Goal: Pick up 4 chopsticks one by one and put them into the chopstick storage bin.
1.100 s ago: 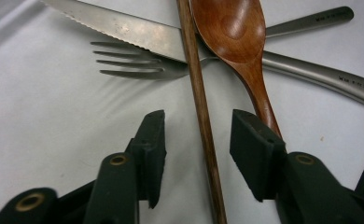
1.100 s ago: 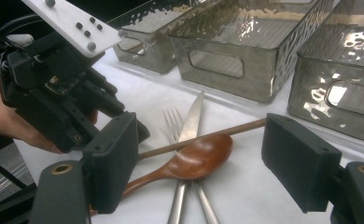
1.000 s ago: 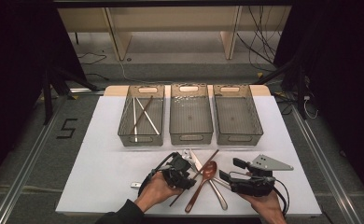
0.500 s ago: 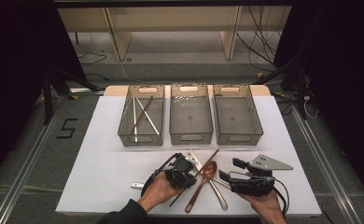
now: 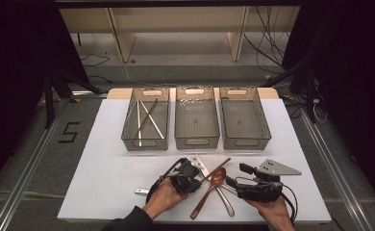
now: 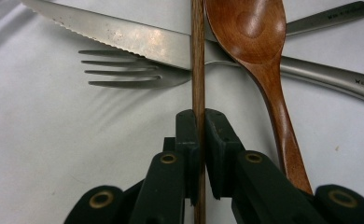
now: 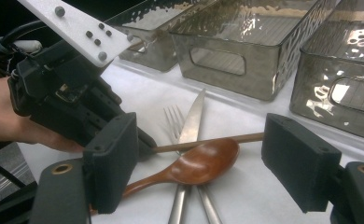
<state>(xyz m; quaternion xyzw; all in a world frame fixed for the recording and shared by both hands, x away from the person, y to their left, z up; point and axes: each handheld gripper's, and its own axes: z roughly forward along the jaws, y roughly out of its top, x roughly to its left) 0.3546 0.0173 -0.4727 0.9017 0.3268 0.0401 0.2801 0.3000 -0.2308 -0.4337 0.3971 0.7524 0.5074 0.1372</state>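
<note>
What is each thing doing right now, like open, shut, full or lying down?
Left gripper: shut on the wooden chopstick.
Right gripper: open, holding nothing.
Wooden spoon: lying across the knife and fork.
Left bin: has chopsticks in it.
Middle bin: looks empty.
Right bin: looks empty.

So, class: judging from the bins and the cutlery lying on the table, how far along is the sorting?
Done: three chopsticks already lie in the left bin; the middle bin and right bin hold nothing. In hand: the left gripper is shut on a brown chopstick; the right gripper is open. Left: that chopstick, the wooden spoon, the knife and the fork are still on the table.
</note>
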